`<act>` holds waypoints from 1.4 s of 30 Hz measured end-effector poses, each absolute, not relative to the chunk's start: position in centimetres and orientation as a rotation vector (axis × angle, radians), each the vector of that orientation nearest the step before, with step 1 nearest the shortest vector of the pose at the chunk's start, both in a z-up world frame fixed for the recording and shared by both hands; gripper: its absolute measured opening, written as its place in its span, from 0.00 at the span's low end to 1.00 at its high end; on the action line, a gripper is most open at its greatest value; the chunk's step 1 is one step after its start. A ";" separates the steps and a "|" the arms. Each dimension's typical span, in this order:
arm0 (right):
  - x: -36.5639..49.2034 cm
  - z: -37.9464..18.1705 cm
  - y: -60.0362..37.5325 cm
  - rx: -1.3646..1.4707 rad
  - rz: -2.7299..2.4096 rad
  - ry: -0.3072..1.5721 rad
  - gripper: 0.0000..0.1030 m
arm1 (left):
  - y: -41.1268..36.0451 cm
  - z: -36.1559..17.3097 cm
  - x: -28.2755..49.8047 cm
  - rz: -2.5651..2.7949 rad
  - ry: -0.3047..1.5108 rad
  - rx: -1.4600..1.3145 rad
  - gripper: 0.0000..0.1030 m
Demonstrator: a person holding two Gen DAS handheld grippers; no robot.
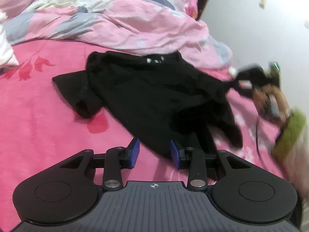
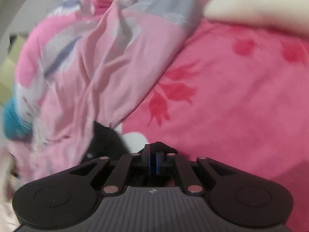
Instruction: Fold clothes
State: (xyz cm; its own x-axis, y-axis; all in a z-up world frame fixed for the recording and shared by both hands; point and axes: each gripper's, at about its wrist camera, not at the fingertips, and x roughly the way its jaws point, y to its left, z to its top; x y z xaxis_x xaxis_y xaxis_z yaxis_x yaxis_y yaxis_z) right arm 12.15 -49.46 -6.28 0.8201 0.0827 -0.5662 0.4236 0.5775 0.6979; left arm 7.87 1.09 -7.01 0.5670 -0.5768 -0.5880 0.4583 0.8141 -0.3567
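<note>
**One black garment on a pink bed, held at one corner**

One black garment (image 1: 146,96) lies crumpled on the pink bed sheet (image 1: 38,116), which has a print of red flowers. A short sleeve sticks out on its left side, and a small white label shows near the collar at the far edge. Just behind the garment a pale pink quilt (image 1: 135,25) with grey and blue patches is piled up, and it touches the collar edge.

The left hand-held gripper (image 1: 154,154) hovers at the near hem of the garment. Its blue pads (image 1: 135,151) are spread apart, and nothing is between them.

The right hand-held gripper (image 2: 153,159) has its fingers pressed together on a fold of the black cloth. In the left wrist view it appears blurred at the right side (image 1: 249,75), pulling one corner of the garment into a tight point. A green sleeve (image 1: 289,131) shows behind it.
</note>
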 end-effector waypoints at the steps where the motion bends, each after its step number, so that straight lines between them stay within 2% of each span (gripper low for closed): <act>1: 10.6 -5.9 -49.7 0.959 -0.206 0.584 0.10 | 1.5 -6.7 8.1 -0.607 0.754 -0.200 0.34; 3: 6.9 -4.5 -50.1 0.958 -0.194 0.559 0.20 | 2.4 -5.8 8.6 -0.587 0.744 -0.243 0.34; 7: -0.3 -1.1 -50.5 0.964 -0.127 0.510 0.23 | 3.8 -3.2 9.1 -0.537 0.688 -0.292 0.34; 10: -4.6 0.5 -49.9 1.029 0.008 0.473 0.33 | 3.7 -1.6 8.6 -0.532 0.665 -0.293 0.34; 12: -6.1 0.6 -48.7 1.069 0.093 0.489 0.37 | 2.7 -1.8 8.1 -0.578 0.713 -0.292 0.34; 18: -6.3 -5.0 -42.8 1.206 0.251 0.678 0.38 | -0.5 -7.0 7.1 -0.712 1.042 -0.407 0.36; 23: -4.2 -9.8 -40.5 1.304 0.201 0.744 0.38 | -0.3 -10.3 7.4 -0.666 1.118 -0.625 0.36; 29: -0.6 -10.6 -38.9 1.256 0.149 0.748 0.35 | -0.3 -11.3 8.1 -0.642 1.111 -0.712 0.35; 32: 0.6 -10.8 -38.2 1.234 0.145 0.749 0.26 | -0.6 -11.2 8.3 -0.631 1.105 -0.714 0.33; 34: 1.1 -11.0 -37.8 1.230 0.149 0.750 0.20 | -0.8 -11.2 8.4 -0.621 1.104 -0.708 0.27; 36: 1.2 -11.3 -37.7 1.254 0.166 0.750 0.14 | -0.9 -11.2 8.5 -0.604 1.106 -0.687 0.16; 39: 1.2 -11.8 -37.6 1.291 0.202 0.733 0.05 | -1.0 -11.1 8.6 -0.575 1.105 -0.671 0.04; 42: 0.8 -11.7 -37.7 1.311 0.234 0.720 0.02 | -0.6 -10.4 8.2 -0.559 1.080 -0.647 0.02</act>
